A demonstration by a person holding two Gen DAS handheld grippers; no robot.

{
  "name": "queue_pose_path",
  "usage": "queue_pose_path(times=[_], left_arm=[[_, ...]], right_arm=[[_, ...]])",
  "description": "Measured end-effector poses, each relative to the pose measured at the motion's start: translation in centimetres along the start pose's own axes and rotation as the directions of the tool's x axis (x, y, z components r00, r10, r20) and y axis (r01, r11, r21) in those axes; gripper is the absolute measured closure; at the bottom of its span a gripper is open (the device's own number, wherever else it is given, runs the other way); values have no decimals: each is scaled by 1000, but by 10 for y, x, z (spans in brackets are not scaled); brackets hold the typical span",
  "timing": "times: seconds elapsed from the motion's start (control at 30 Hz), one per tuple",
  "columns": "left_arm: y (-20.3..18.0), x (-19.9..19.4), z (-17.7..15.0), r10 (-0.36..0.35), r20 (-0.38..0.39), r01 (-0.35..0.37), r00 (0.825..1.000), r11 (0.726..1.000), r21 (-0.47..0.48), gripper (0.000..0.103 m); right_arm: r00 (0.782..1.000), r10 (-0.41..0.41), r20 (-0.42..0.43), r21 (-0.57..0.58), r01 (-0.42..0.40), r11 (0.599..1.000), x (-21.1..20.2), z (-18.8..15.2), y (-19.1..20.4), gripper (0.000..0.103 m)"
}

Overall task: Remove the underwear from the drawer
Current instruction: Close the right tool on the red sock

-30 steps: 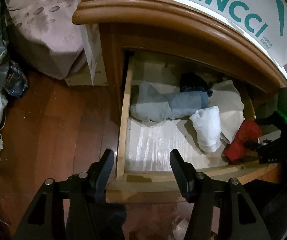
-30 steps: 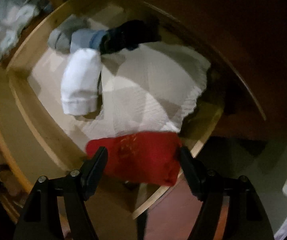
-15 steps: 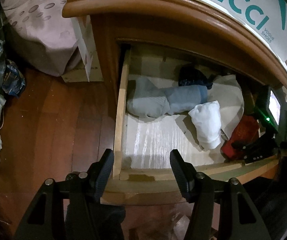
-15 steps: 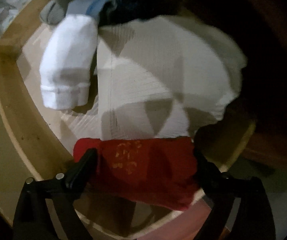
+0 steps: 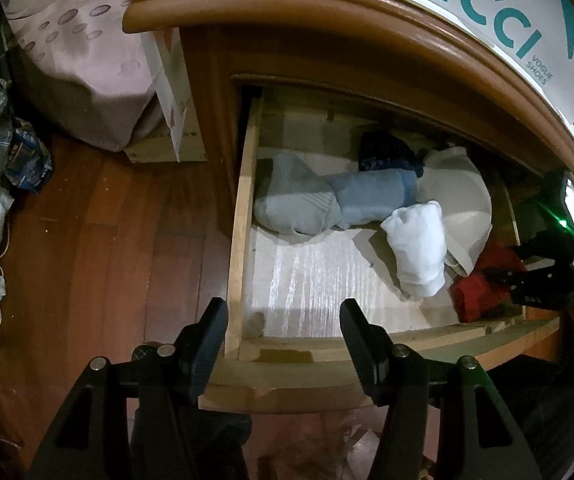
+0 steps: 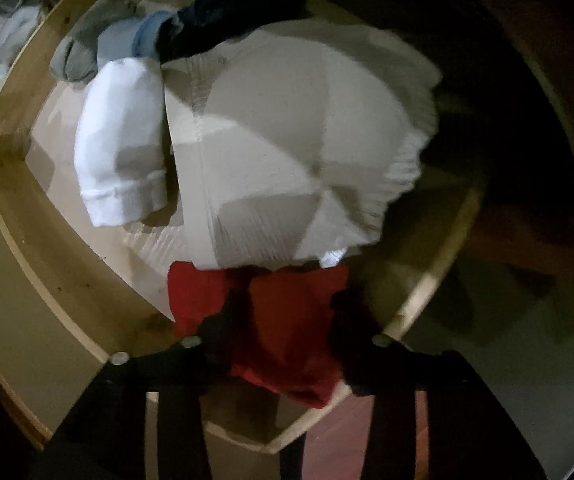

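At the drawer's point(image 5: 243, 216) front right corner, the right gripper point(image 6: 283, 312) has just been closing and now pinches the red underwear point(image 6: 287, 332), hard against the front board. One white sock point(image 5: 419, 248) and one cream garment point(image 5: 463, 196) lie just beside; bare liner spreads leftward. Above the front left corner, the left gripper point(image 5: 283, 324) hangs half spread, empty.

Your open drawer point(image 5: 243, 240) has a pale lined bottom, bare along its left front. Against its back lie a grey sock point(image 5: 295, 204), a blue sock point(image 5: 371, 196) and a dark bundle point(image 5: 383, 152). A cream garment point(image 6: 287, 140) fills the right side, a white sock point(image 6: 123, 140) just beside it, and red underwear point(image 6: 287, 320) sits in the front right corner.
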State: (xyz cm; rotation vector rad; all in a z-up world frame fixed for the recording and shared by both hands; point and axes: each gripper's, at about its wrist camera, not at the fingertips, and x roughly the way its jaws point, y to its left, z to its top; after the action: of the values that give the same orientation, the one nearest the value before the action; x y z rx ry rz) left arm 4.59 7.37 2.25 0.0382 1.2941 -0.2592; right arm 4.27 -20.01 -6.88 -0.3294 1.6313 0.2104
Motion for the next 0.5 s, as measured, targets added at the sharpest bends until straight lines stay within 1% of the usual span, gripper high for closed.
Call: queue_pose_path(times=[0.1, 0.17, 0.23, 0.33, 0.4, 0.43, 0.47, 0.5], left_arm=[[-1, 0, 0, 3, 3, -3, 1000, 1000, 2, 43], [-2, 0, 0, 5, 2, -5, 1000, 1000, 7, 43], [-2, 0, 1, 10, 3, -10, 1000, 1000, 10, 43], [-2, -1, 1, 3, 8, -3, 1000, 1000, 9, 43], [-1, -2, 1, 1, 9, -1, 1000, 1000, 7, 43], [-1, -2, 1, -3, 8, 3, 1000, 1000, 6, 43], [0, -2, 1, -5, 7, 5, 1000, 1000, 5, 43], [0, -2, 1, -6, 7, 6, 1000, 1000, 4, 43]], right_arm=[[999, -5, 36, 51, 3, 999, -2, -10, 1, 70], [998, 6, 61, 97, -12, 995, -5, -14, -1, 72], [996, 28, 81, 176, -42, 984, -9, -19, -9, 74], [993, 55, 109, 292, -85, 953, -11, -22, -17, 74], [994, 55, 99, 313, -83, 946, -7, -23, -16, 73], [994, 51, 92, 302, -76, 950, -4, -22, -14, 72], [997, 50, 63, 275, -65, 959, -5, -16, -6, 68], [998, 42, 42, 257, -52, 965, -1, -15, 1, 67]])
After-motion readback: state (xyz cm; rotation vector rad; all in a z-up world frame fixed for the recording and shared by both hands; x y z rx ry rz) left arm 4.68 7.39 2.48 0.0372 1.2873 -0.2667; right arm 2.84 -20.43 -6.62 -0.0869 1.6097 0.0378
